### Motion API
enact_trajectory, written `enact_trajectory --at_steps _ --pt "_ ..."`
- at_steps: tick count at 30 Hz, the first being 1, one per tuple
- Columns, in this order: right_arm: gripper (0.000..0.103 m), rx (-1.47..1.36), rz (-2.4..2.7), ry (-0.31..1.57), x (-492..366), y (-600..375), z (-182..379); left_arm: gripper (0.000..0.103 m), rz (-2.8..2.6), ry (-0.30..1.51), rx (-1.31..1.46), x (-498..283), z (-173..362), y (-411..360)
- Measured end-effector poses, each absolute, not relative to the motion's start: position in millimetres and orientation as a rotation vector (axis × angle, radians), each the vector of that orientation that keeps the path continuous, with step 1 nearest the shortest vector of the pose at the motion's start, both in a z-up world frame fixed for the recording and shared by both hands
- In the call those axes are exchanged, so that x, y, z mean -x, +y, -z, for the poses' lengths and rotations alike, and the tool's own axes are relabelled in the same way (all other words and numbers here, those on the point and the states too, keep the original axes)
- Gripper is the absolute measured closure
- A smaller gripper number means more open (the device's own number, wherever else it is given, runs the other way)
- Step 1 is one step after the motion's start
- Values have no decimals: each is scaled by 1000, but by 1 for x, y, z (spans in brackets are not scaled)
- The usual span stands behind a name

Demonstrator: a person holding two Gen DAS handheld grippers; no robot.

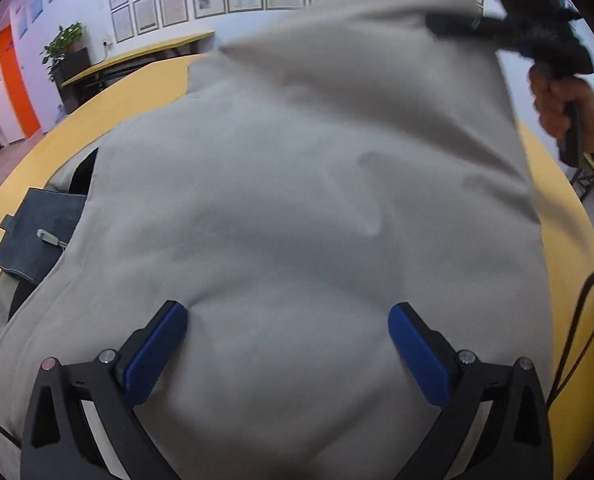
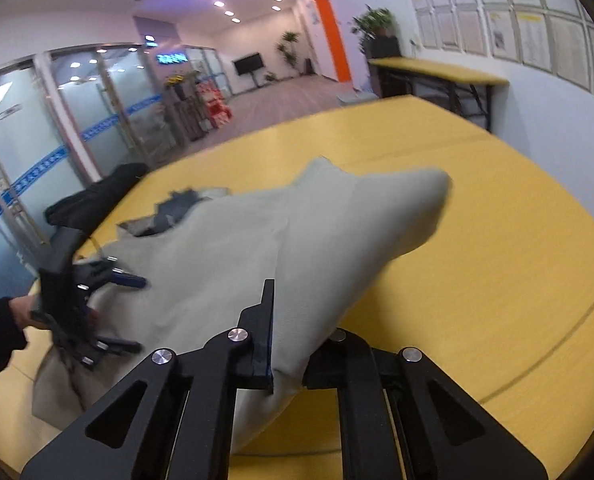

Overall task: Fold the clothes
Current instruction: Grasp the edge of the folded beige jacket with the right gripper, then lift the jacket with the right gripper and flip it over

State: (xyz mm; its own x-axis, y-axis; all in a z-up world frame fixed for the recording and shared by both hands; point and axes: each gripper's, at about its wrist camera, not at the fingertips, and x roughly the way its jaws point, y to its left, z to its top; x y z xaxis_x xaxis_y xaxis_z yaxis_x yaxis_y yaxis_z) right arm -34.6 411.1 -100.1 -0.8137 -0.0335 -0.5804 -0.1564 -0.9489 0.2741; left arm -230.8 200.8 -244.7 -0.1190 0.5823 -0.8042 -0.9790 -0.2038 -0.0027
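Broad yellow wooden tabletop point(image 2: 497, 240), bearing a large pale grey soft cloth garment point(image 1: 297, 200) spread across the near and middle part, long axis running near-left to far-right. Folded dark blue denim piece point(image 1: 37, 232) at left, partly under the grey cloth. Right tool point(image 2: 275, 360) clamped on a lifted far-right edge of the garment. Left tool point(image 1: 287, 344) spread wide over the near cloth, gripping nothing.

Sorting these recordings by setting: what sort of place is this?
Probably an office lobby, not a home: framed notices cover the wall, glass partition doors line a corridor, and potted plants stand beside the yellow table.
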Motion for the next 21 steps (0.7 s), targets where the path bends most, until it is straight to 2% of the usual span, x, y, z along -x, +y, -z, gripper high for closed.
enact_trajectory --at_steps 6,9,14,18,21 --pt "97 823 -3143 399 39 350 60 0 -1603 671 771 222 237 206" --pt "96 816 -3193 505 39 348 63 0 -1569 600 674 212 221 211" --pt "96 800 -3268 690 39 345 67 0 -1519 684 741 201 251 254" --pt "96 786 -3320 837 39 341 71 0 -1525 666 745 199 252 254" --pt "96 786 -3321 854 40 338 80 1 -1542 704 744 192 248 235"
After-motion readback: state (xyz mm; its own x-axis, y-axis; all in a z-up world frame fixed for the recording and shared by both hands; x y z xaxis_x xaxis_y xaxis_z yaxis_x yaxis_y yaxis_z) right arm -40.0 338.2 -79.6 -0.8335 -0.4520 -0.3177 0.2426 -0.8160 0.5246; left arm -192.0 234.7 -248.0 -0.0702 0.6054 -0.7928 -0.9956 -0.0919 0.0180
